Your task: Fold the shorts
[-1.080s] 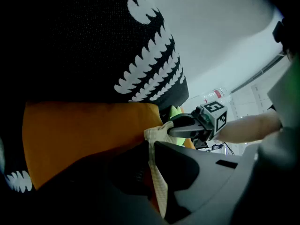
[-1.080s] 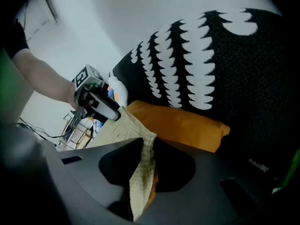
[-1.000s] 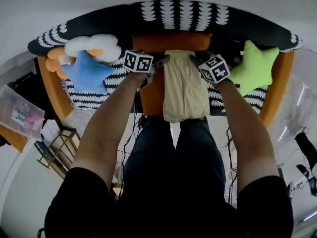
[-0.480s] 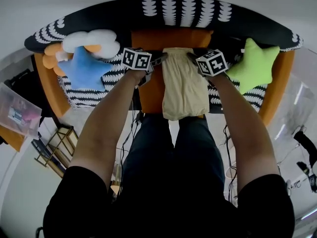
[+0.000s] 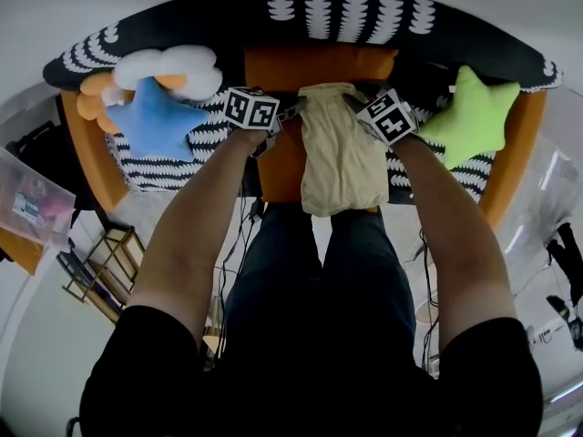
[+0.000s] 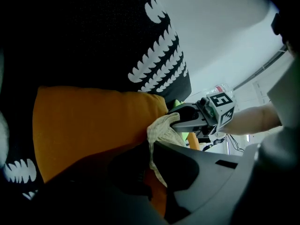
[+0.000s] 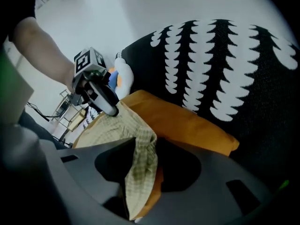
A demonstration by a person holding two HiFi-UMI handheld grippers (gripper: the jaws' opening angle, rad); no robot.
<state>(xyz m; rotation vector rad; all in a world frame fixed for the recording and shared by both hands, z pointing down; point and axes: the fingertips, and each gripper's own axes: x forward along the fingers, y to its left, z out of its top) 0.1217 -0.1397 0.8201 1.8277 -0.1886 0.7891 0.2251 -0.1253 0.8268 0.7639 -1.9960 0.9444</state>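
Note:
Pale yellow checked shorts [image 5: 342, 153] lie folded lengthwise on an orange cushion [image 5: 281, 157], their near end hanging over its front edge. My left gripper [image 5: 296, 109] is shut on the far left corner of the shorts [image 6: 159, 128]. At the far right corner is my right gripper [image 5: 355, 104]. Its jaws have just been opening, and a fold of the shorts [image 7: 136, 144] hangs loosely between them, with a dark gap to one jaw. Each gripper view shows the other gripper across the cloth: the right gripper [image 6: 187, 118] and the left gripper [image 7: 101, 95].
A blue star pillow [image 5: 157, 121] and a white cloud pillow [image 5: 173, 66] lie at the left. A green star pillow [image 5: 474, 116] lies at the right. A black cover with white scallops [image 5: 337, 16] lies behind the cushion. A clear box [image 5: 27, 203] stands on the floor at the left.
The right gripper has rolled and its jaws have spread apart around the cloth. The left gripper has shifted slightly with its corner. The far edge of the shorts looks more bunched.

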